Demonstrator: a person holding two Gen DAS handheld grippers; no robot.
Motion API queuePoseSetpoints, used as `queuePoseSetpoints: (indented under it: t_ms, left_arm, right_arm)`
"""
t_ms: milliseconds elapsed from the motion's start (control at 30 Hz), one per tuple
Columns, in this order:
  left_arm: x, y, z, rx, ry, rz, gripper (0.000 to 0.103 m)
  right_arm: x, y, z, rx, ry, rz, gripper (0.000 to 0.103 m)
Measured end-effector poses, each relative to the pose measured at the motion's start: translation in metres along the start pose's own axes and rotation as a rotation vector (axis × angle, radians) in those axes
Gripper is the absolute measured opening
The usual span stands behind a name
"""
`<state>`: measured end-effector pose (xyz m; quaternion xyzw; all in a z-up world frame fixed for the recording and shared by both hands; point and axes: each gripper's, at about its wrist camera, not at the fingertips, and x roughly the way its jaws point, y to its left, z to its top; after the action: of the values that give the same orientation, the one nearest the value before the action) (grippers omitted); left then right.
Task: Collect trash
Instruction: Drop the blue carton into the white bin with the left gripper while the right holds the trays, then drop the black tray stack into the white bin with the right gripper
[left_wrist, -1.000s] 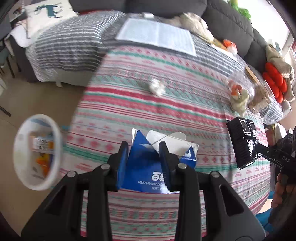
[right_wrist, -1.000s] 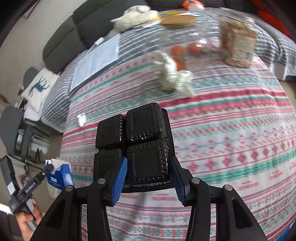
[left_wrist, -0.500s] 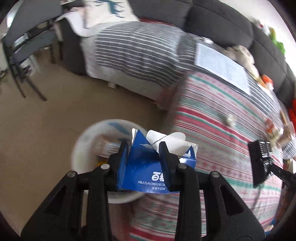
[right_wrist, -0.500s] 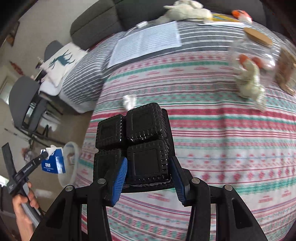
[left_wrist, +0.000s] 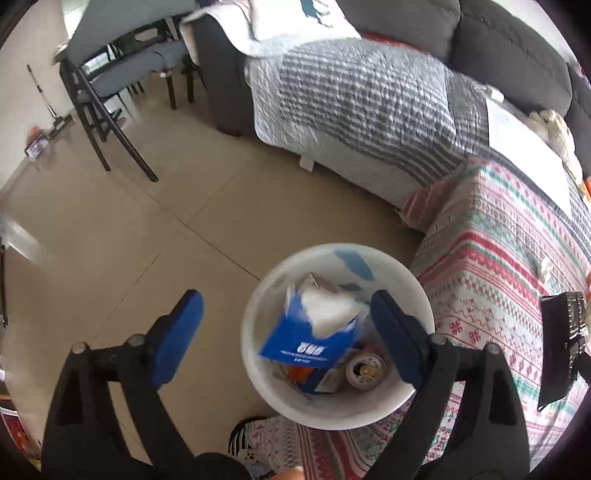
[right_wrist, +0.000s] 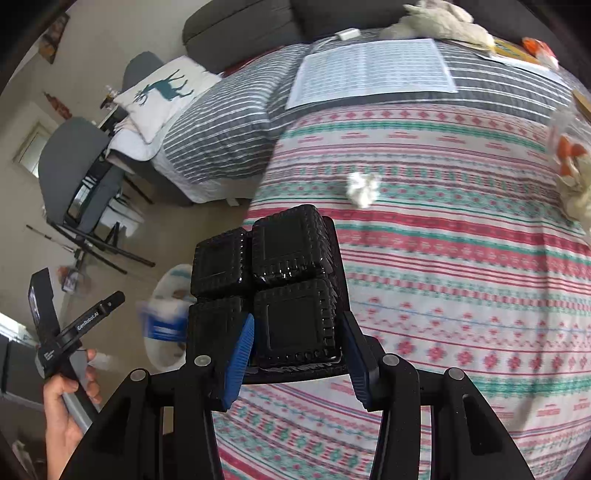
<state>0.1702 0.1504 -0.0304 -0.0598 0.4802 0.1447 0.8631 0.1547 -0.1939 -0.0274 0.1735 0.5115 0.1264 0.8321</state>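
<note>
At the far left, dark chairs (left_wrist: 110, 85) are seen on a beige tiled floor (left_wrist: 184, 206), and the left tongs (left_wrist: 291, 332) are held wide apart directly above the white bin (left_wrist: 258, 354), with nothing gripped between the blue pads (left_wrist: 177, 332). The blue milk-flavoured carton (left_wrist: 306, 339) is seen blurred at the bin's mouth, free of both pads, so it is judged to be dropping in; the spread of the jaws over the opening is explained by that release. Other rubbish is already lying inside, a drink can (left_wrist: 365, 369) among it. Further right, a sofa draped in a grey striped quilt (left_wrist: 362, 99) is passed, and then the bench under its red, green and white patterned cloth (right_wrist: 461, 258), beside which the bin has been stood on the floor, within easy reach of the edge. Over that cloth the right tongs (right_wrist: 299, 350) are closed on a black four-cell plastic tray (right_wrist: 280, 273), carried upright and clear of the surface, presumably lined up as the next piece for the bin. One crumpled white tissue (right_wrist: 362, 188) is left lying on the cloth beyond it, well apart from the tray, and a printed sheet (right_wrist: 373, 70) is seen on the striped quilt behind.
</note>
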Motion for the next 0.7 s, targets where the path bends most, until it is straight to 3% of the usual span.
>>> queuePoseSetpoints:
  t_ms: [133,200,367,700]
  left_arm:
    - [-0.007,0.011,-0.005,0.009,0.003,0.009,0.093]
    - [-0.007,0.018,-0.009,0.006,0.029,0.011,0.099]
    - [-0.004,0.033,-0.016,0.001,0.075,0.021,0.099]
    - [-0.006,0.061,-0.021,0.008,0.072,0.033,0.100]
  right_arm:
    - [0.015,0.027,-0.003,-0.040,0.019,0.023,0.048]
    - [0.027,0.045,-0.004,-0.066,0.030,0.031,0.048]
    - [0.054,0.086,-0.008,-0.116,0.053,0.054,0.048]
    - [0.104,0.136,-0.011,-0.144,0.066,0.107,0.051]
